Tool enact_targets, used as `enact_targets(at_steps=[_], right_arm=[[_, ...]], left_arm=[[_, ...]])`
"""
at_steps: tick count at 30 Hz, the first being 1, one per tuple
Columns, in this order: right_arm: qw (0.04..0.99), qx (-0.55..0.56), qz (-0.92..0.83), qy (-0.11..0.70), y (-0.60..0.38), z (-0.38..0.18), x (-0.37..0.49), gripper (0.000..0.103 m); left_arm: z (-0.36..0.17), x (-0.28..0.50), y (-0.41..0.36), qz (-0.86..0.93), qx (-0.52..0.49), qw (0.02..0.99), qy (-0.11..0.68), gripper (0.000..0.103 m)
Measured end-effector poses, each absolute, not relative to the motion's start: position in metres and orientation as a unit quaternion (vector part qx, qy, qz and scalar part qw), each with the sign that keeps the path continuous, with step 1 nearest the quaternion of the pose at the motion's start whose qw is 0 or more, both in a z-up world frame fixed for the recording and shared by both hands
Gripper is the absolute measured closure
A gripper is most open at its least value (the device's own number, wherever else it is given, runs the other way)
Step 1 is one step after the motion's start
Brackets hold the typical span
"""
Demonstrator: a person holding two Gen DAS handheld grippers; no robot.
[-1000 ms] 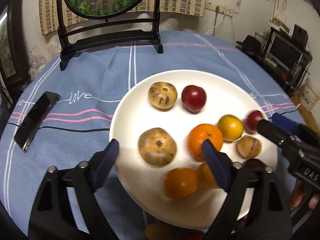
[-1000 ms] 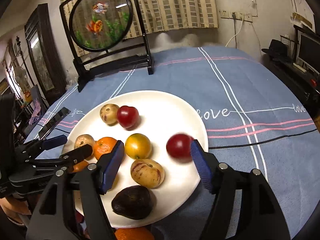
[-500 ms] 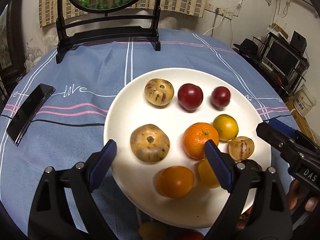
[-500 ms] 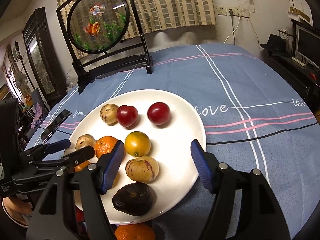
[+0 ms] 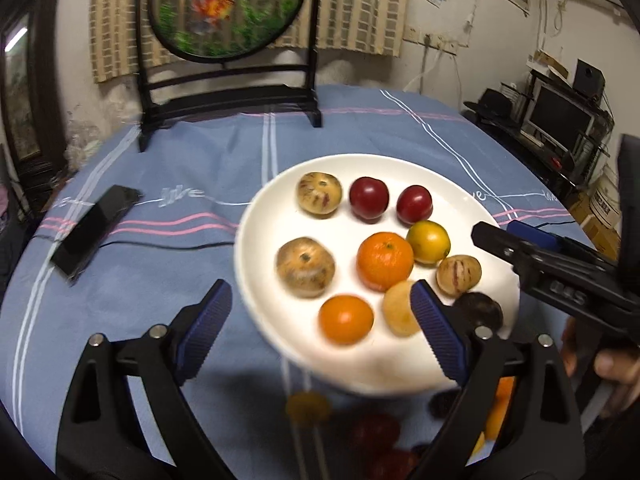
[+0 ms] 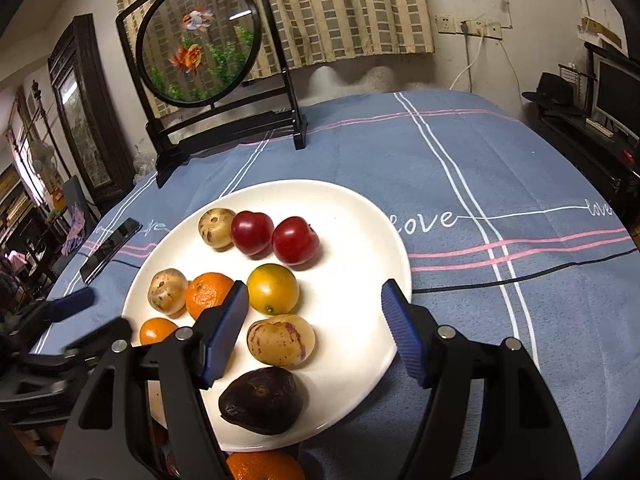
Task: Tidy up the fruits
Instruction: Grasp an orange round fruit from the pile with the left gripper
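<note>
Nearby, black phone left of plate, framed goldfish screen behind.

Each gripper, left and right, is built from black, triangulated plastic arms. Ribbed blue pads are fitted on the inner jaw faces. Silver screw heads are set behind the pads. Bare fingers are seen behind the right gripper's body.
</note>
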State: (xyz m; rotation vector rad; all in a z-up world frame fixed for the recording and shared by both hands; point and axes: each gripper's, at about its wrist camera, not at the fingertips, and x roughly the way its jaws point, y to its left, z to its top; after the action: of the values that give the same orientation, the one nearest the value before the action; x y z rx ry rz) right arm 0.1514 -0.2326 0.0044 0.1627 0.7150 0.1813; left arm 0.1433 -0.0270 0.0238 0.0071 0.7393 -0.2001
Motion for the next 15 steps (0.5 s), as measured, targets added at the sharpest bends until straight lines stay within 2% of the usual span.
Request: enact_targets(at_steps=[5, 8, 10, 15], right_arm=[[0.929, 0.06, 0.096, 0.352, -0.227, 0.001, 0.147, 0.034], [0.918, 0.092, 0.101, 0.373, -0.234, -0.003, 0.14, 0.034], [0.911, 0.126, 0.112, 0.377, -0.242, 0.0, 0.125, 0.034], [0.916, 0.119, 0.123, 0.362, -0.245, 0.016, 0.08, 0.034]], left_arm=[[0.021, 0.108, -0.008, -0.086, -0.011, 0.926, 0.369, 0.003], [0.014, 0.089, 0.002, -0.088, -0.021, 0.921, 0.378, 0.003], [0.012, 0.076, 0.006, -0.08, -0.021, 0.921, 0.38, 0.003], [0.015, 0.054, 0.004, -0.101, -0.01, 0.921, 0.377, 0.003]])
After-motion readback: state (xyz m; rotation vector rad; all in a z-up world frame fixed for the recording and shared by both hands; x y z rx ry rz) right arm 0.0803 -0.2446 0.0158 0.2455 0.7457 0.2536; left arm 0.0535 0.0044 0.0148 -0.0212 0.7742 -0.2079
